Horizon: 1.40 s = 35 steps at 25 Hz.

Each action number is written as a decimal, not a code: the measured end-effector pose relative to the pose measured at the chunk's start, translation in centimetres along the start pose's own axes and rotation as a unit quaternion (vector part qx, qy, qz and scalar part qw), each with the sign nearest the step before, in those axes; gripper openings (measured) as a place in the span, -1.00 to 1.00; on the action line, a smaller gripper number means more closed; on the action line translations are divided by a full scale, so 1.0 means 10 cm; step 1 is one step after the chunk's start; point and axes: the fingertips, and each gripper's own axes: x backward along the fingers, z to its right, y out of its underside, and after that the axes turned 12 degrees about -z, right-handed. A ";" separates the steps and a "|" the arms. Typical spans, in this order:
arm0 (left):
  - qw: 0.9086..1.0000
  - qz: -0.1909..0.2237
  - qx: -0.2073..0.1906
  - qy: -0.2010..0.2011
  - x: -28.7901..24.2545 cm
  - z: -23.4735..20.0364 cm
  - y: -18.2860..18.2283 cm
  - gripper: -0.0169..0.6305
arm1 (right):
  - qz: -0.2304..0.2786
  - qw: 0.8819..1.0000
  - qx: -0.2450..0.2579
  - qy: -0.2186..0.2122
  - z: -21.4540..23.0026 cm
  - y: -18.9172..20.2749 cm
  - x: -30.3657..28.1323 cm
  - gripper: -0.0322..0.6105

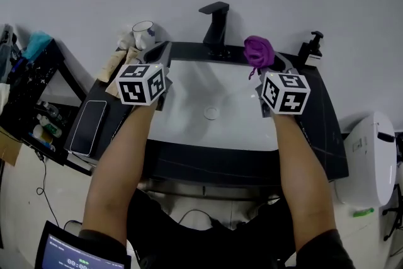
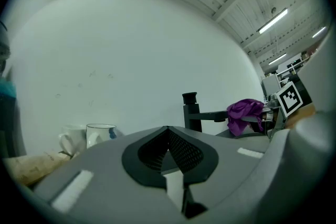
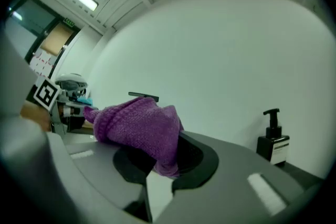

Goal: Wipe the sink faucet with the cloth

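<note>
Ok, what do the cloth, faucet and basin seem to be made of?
Cloth: purple knitted or terry-type fabric; ribbed loops show and it bunches softly.
Faucet: matte black, probably coated metal; angular edges, no glare.
Basin: smooth white, likely ceramic, though resin would look the same from here.

I see a white mug (image 1: pixel 144 32) at the back left corner of the dark bench (image 1: pixel 324 116) and a black pump bottle (image 1: pixel 313 50) at the back right. A phone (image 1: pixel 87 127) lies flat on the bench's left end. A white rounded unit (image 1: pixel 371 157) stands just right of the bench, and a lit screen (image 1: pixel 79 255) shows at bottom left.
</note>
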 end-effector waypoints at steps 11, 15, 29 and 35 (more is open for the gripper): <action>1.000 -0.003 0.020 -0.018 0.04 -0.12 0.04 -0.90 | -0.010 1.000 -0.002 0.015 0.02 0.02 -0.01 -0.71; 1.000 0.000 0.006 -0.013 0.05 -0.06 0.00 -0.90 | -0.005 1.000 -0.006 0.014 0.01 -0.01 -0.01 -0.71; 1.000 0.003 0.006 -0.009 0.04 -0.02 -0.01 -0.90 | -0.008 1.000 0.019 0.017 -0.06 -0.02 0.01 -0.71; 1.000 -0.001 0.005 -0.009 0.04 -0.03 0.01 -0.90 | -0.002 0.999 0.033 0.017 -0.13 -0.06 0.04 -0.71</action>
